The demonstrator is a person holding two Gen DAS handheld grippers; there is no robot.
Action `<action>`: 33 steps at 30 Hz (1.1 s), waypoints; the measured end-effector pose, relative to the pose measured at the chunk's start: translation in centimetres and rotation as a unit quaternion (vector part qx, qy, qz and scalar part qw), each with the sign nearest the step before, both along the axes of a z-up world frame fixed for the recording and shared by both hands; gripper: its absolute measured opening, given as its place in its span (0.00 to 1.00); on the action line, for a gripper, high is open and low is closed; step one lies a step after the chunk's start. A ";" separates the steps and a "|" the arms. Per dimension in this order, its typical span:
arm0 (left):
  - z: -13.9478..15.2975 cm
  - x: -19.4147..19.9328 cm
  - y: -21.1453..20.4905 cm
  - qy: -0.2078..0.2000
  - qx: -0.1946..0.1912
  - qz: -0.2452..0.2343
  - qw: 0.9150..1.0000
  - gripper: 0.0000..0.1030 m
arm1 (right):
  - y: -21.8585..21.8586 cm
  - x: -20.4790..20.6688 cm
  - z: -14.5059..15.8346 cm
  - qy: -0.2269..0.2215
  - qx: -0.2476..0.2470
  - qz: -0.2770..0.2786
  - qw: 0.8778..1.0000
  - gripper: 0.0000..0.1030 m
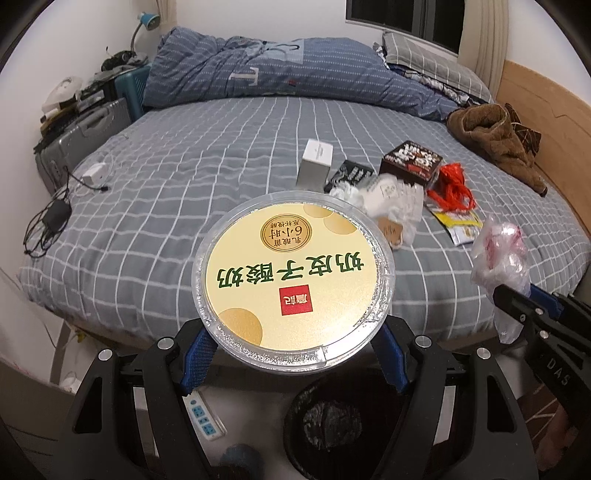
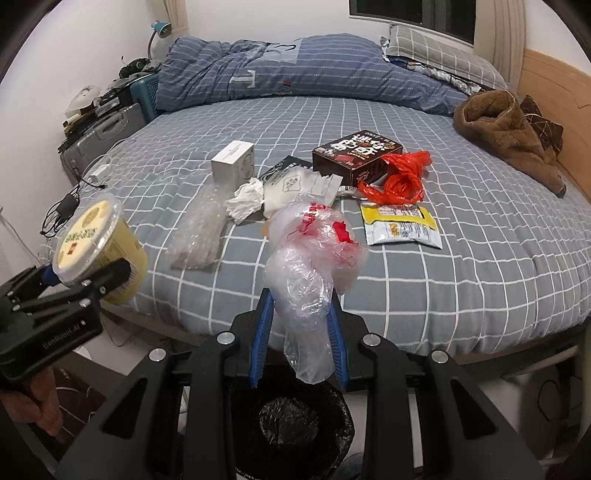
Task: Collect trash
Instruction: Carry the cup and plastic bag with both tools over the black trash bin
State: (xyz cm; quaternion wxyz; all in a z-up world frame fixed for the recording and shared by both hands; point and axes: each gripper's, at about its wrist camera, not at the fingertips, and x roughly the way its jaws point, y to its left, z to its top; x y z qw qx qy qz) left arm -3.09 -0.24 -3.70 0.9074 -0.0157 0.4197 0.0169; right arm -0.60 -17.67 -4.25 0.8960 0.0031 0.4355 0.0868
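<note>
left hand-held gripper (image 1: pixel 293 354) clamps one yogurt tub (image 1: pixel 291 277); right hand-held gripper (image 2: pixel 301 339) clamps one plastic bag (image 2: pixel 314 266).

1. You are standing in a bedroom of a home: a wide bed (image 2: pixel 461 266) with a grey checked sheet fills most of both views.
2. A rumpled blue striped duvet (image 2: pixel 295 70) lies at its far side, with a grey checked pillow (image 2: pixel 436 48) beside it under a dark window (image 2: pixel 413 14).
3. A wooden headboard (image 2: pixel 554 77) runs along the right side.
4. A blue desk lamp (image 1: pixel 147 22) stands over a cluttered corner, by a grey suitcase (image 1: pixel 77 136).
5. A brown garment (image 2: pixel 509 129) lies on the sheet.
6. A power strip (image 1: pixel 203 413) lies on the floor.
</note>
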 end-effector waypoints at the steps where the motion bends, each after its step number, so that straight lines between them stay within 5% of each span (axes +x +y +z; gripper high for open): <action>1: -0.1 -0.3 0.0 0.002 0.000 0.000 1.000 0.70 | 0.0 -0.3 0.0 0.001 0.001 0.001 1.000 0.27; 33: -5.3 -8.3 1.7 0.084 -0.012 0.016 0.996 0.70 | 1.4 -8.6 -4.7 0.084 -0.018 0.025 0.996 0.27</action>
